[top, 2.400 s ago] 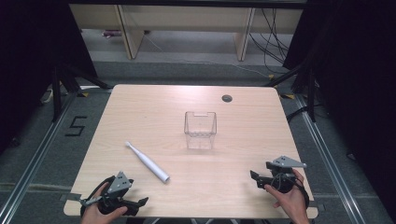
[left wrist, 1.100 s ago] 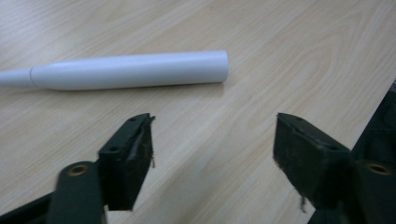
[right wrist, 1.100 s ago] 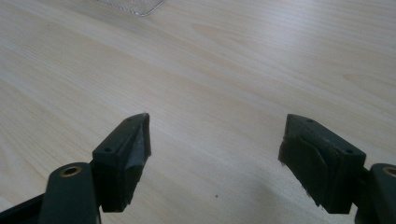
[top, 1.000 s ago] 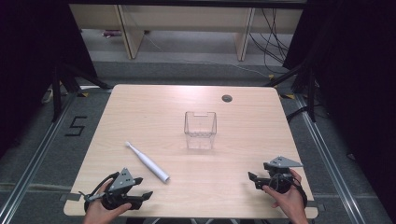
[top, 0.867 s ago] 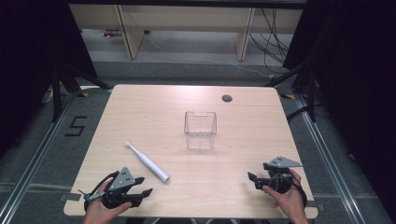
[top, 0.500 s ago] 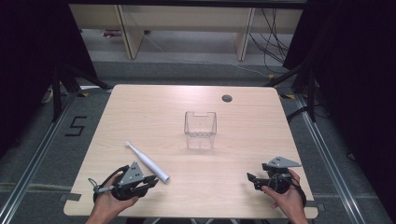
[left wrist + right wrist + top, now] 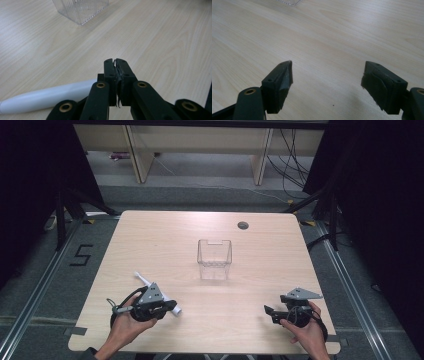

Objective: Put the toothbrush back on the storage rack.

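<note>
Now the left hand-held gripper (image 7: 167, 308) is sitting over the near end of the white toothbrush (image 7: 142, 279), which is lying slantwise on the tabletop (image 7: 165, 240) towards its front left corner. Its jaws have just been closing, and in the left gripper view they are pressing flat against each other with nothing between them (the toothbrush handle (image 7: 47, 96) is lying off to the left, just beside and partly behind the jaw arms). That is reading as a missed pinch rather than a grasp: the toothbrush is resting on the wood, not held, so I judge the pick-up is not yet made and the jaws will probably need opening and lining up over the handle.

Compared with the earlier high views, the left hand is now further in from the front edge and right up against the toothbrush, where before it was waiting near the corner, well apart from it. The toothbrush itself is lying where it was. The clear plastic box (image 7: 214, 258) is standing in the same place at mid-table, and the right hand-held gripper (image 7: 270, 312) is keeping its spot near the front right, jaws standing wide apart over bare wood, holding nothing
</note>
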### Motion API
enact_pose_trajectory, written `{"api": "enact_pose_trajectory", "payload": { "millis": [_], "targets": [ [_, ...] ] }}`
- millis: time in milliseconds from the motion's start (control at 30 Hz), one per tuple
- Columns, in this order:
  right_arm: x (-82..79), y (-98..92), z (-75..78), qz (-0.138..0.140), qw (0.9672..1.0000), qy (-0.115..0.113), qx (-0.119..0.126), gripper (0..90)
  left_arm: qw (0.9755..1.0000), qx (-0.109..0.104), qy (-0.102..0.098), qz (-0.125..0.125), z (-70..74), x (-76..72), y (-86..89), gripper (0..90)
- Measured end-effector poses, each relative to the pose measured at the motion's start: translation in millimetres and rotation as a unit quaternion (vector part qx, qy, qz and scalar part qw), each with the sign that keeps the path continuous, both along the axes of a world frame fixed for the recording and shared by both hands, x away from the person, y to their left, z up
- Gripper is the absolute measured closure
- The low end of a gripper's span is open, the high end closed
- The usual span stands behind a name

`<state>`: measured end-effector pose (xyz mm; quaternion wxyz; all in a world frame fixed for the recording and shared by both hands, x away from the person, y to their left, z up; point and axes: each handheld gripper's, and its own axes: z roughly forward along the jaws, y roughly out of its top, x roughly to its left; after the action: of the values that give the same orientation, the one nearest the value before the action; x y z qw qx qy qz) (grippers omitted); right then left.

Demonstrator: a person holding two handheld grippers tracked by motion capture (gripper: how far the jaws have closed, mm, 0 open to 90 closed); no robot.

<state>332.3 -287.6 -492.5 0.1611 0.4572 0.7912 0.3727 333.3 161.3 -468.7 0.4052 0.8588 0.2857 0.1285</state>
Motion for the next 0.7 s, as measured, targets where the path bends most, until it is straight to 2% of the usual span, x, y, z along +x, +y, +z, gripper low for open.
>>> {"api": "enact_pose_trajectory", "payload": {
  "millis": [33, 133, 200, 267, 367, 433, 467, 533, 567, 600, 700],
  "targets": [
    [-0.1, 0.1, 0.2, -0.001, 1.0000, 0.001, -0.002, 24.7, 1.0000, -0.005, 0.000, 0.004, -0.1, 1.4, -1.7, 87.4],
    [0.0, 0.5, 0.0, 0.001, 1.0000, 0.003, -0.001, 24.7, 1.0000, 0.005, 0.002, 0.000, -1.3, 7.4, -6.0, 88.3],
    [-0.2, 0.4, 0.2, -0.001, 1.0000, 0.002, -0.002, 24.7, 1.0000, 0.004, 0.008, -0.003, -3.6, 9.9, -9.6, 88.4],
    [-0.1, 0.4, 0.2, 0.000, 1.0000, 0.002, -0.002, 24.7, 0.9998, 0.014, 0.012, -0.008, -6.5, 13.5, -12.4, 88.4],
    [0.4, 0.6, -0.8, 0.002, 1.0000, 0.001, 0.003, 24.7, 0.9997, 0.018, 0.015, -0.004, -9.9, 16.1, -14.6, 88.3],
    [0.8, 0.4, -0.4, 0.012, 0.9999, 0.008, 0.004, 24.7, 0.9995, 0.024, 0.019, -0.006, -12.9, 18.8, -15.5, 87.8],
    [0.1, 1.0, -0.5, 0.003, 1.0000, 0.002, -0.001, 24.7, 0.9993, 0.025, 0.025, -0.006, -15.8, 21.1, -16.5, 87.8],
    [-0.4, 1.3, -0.2, 0.001, 1.0000, 0.005, -0.001, 24.7, 0.9993, 0.028, 0.026, -0.004, -17.6, 22.4, -17.1, 87.8],
    [-0.4, 1.4, -0.3, 0.002, 1.0000, 0.005, -0.002, 24.7, 0.9989, 0.036, 0.028, -0.007, -18.4, 23.6, -16.4, 87.8],
    [-0.4, 1.3, -0.2, 0.001, 1.0000, 0.005, -0.001, 24.7, 0.9988, 0.033, 0.034, -0.008, -20.5, 23.2, -16.8, 87.8],
    [0.1, 0.6, -0.1, 0.005, 1.0000, -0.003, -0.006, 24.7, 0.9986, 0.038, 0.035, -0.009, -21.2, 23.2, -15.6, 88.0]
  ]
}}
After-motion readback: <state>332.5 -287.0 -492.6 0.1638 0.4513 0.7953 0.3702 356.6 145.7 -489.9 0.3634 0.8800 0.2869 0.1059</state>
